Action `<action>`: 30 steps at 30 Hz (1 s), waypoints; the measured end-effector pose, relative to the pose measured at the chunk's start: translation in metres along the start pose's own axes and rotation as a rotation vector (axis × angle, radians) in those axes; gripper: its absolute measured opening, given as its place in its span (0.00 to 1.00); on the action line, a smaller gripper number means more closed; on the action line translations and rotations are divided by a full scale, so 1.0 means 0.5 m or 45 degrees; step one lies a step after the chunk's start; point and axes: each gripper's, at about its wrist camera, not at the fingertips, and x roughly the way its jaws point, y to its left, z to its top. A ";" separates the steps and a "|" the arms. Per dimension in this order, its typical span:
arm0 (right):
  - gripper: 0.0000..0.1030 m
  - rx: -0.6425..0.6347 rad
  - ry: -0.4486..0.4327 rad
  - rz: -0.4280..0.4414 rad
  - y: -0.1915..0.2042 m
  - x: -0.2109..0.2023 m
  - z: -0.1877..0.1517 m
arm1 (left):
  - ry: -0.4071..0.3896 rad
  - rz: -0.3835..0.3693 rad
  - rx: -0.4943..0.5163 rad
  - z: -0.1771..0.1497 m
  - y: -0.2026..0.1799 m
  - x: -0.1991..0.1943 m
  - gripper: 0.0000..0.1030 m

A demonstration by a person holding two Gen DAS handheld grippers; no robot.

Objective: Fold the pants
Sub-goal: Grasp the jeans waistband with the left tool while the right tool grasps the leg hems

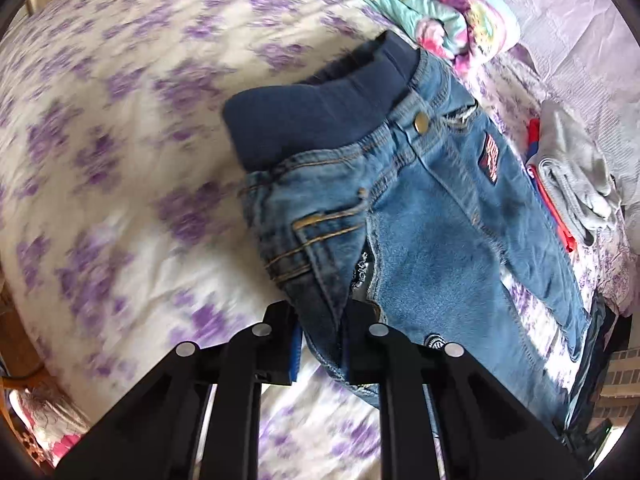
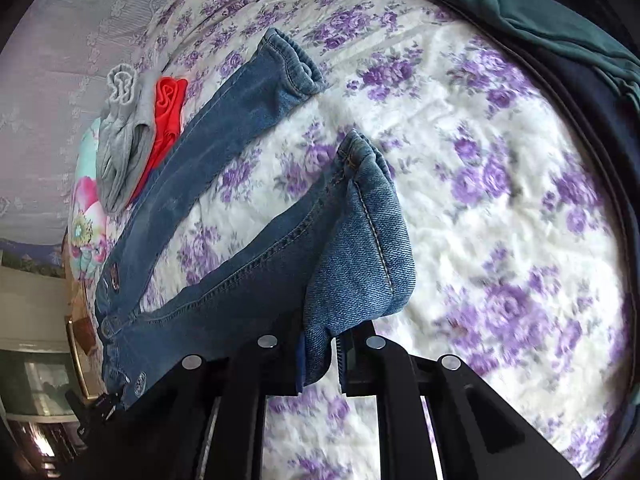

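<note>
Small blue jeans point(image 1: 432, 216) with a dark navy elastic waistband point(image 1: 320, 116) hang partly lifted over a bed with a purple-flowered cover point(image 1: 120, 160). My left gripper point(image 1: 322, 344) is shut on the hip side of the jeans, near the pocket. In the right wrist view the jeans point(image 2: 224, 248) stretch to the left, one leg lying flat toward the far cuff point(image 2: 288, 64). My right gripper point(image 2: 320, 364) is shut on the other leg near its cuff point(image 2: 360, 240), which folds over above the fingers.
Grey and red folded clothes point(image 1: 572, 184) lie beside the jeans, also in the right wrist view point(image 2: 132, 132). A pastel floral quilt point(image 1: 436, 4) lies at the head of the bed. A dark green garment point(image 2: 500, 4) lies at the far right edge.
</note>
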 end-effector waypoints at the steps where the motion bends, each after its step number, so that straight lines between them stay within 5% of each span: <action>1: 0.12 -0.029 0.013 -0.020 -0.007 -0.008 -0.018 | 0.006 -0.007 -0.019 -0.012 0.015 -0.011 0.12; 5: 0.13 -0.120 0.060 -0.116 -0.039 0.006 -0.095 | 0.033 0.054 0.023 -0.055 0.042 -0.012 0.13; 9: 0.33 -0.119 0.119 -0.091 -0.067 0.045 -0.097 | 0.095 0.111 0.047 -0.048 0.036 0.027 0.22; 12: 0.54 -0.184 0.119 -0.147 -0.047 0.004 -0.090 | 0.061 0.151 0.073 -0.049 0.026 -0.026 0.55; 16: 0.75 -0.272 0.034 -0.258 -0.039 -0.092 -0.087 | -0.040 0.278 0.134 -0.057 0.036 -0.127 0.61; 18: 0.75 -0.322 -0.051 -0.290 -0.025 -0.125 -0.052 | -0.103 0.276 0.127 -0.041 0.038 -0.164 0.61; 23: 0.75 -0.464 -0.217 -0.148 0.073 -0.095 0.132 | -0.111 0.128 0.253 0.071 -0.060 -0.147 0.61; 27: 0.75 -0.448 -0.142 -0.199 0.124 0.029 0.279 | -0.041 0.058 0.352 0.150 -0.151 -0.056 0.61; 30: 0.75 -0.446 -0.085 -0.248 0.129 0.099 0.329 | 0.076 0.069 0.419 0.189 -0.209 0.039 0.52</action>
